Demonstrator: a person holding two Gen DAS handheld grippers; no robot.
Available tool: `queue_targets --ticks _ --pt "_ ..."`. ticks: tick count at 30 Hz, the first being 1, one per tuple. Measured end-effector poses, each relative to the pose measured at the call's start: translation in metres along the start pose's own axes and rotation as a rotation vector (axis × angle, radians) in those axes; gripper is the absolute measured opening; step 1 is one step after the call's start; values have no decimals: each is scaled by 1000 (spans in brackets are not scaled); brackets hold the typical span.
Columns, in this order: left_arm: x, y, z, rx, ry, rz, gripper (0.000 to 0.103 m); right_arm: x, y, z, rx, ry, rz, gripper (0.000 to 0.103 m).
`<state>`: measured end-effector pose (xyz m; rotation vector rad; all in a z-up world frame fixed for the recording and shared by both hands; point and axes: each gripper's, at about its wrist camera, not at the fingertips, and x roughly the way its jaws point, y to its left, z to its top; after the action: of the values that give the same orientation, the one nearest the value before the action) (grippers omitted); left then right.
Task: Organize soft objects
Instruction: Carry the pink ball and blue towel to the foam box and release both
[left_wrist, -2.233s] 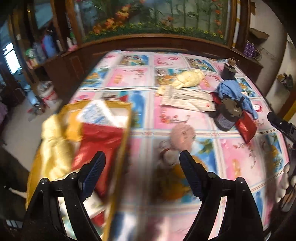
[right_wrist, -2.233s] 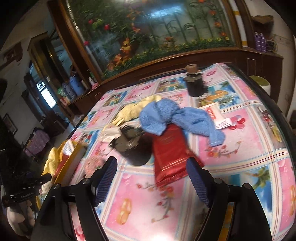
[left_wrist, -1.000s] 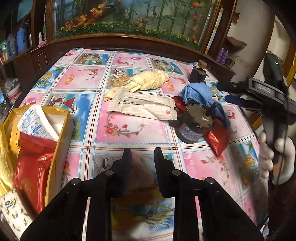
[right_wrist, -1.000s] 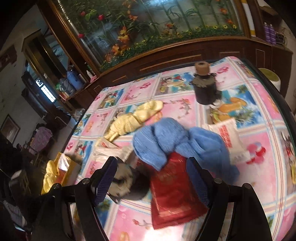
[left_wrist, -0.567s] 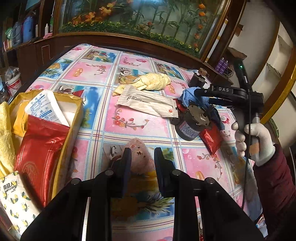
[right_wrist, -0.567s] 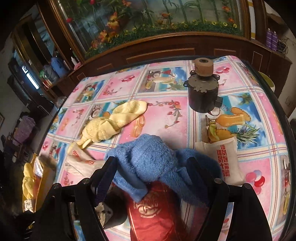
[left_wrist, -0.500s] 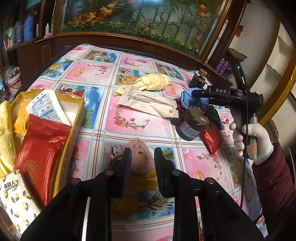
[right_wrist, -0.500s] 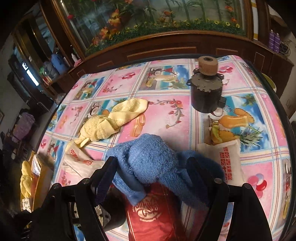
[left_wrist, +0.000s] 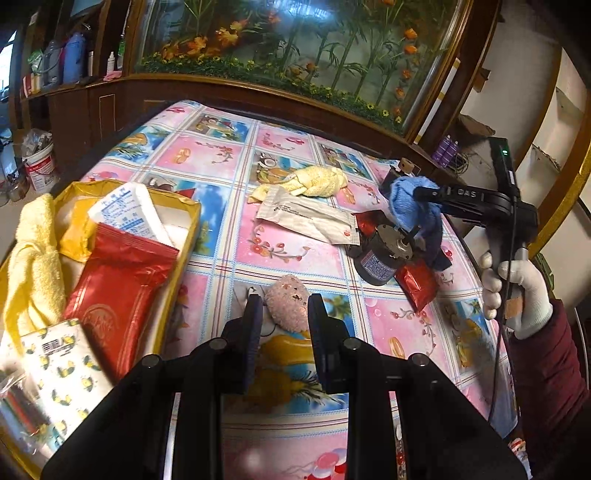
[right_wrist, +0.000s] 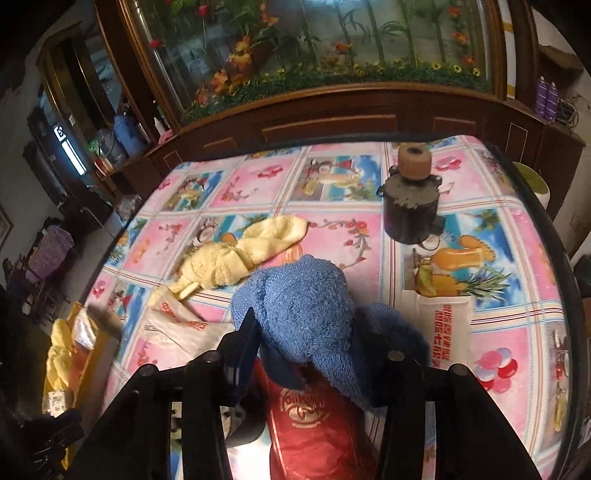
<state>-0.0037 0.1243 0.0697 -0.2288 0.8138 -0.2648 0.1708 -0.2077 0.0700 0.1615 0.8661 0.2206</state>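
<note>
Fingers of the right gripper (right_wrist: 306, 332) have now closed on the blue towel (right_wrist: 303, 299) above the red packet, while the left gripper (left_wrist: 283, 310), half-open, loosely straddles the pink pouf (left_wrist: 288, 304), unclamped.

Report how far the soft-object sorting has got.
Done: a yellow towel and packets already sit in the yellow box. In hand: the right gripper is closed on the blue towel; the left gripper flanks the pink plush. Left: the yellow cloth on the table.
</note>
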Motion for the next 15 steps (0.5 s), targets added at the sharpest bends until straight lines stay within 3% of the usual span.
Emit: queue_targets --ticks 3,5,7,9,15 --pt "-1 1 -1 -4 11 8 22 -24 7 -1 -18 -35 2 47" --pt "13 -5 -3 31 54 60 28 -40 14 -5 -34 -55 15 47" --pt "35 -11 -4 61 109 97 59 -55 22 -10 -52 -72 27 48" --pt "57 -16 -3 90 131 138 70 -70 31 -17 -69 -87 49 48" --pt "109 -37 0 165 186 198 70 -111 53 -41 -106 -126 107 47"
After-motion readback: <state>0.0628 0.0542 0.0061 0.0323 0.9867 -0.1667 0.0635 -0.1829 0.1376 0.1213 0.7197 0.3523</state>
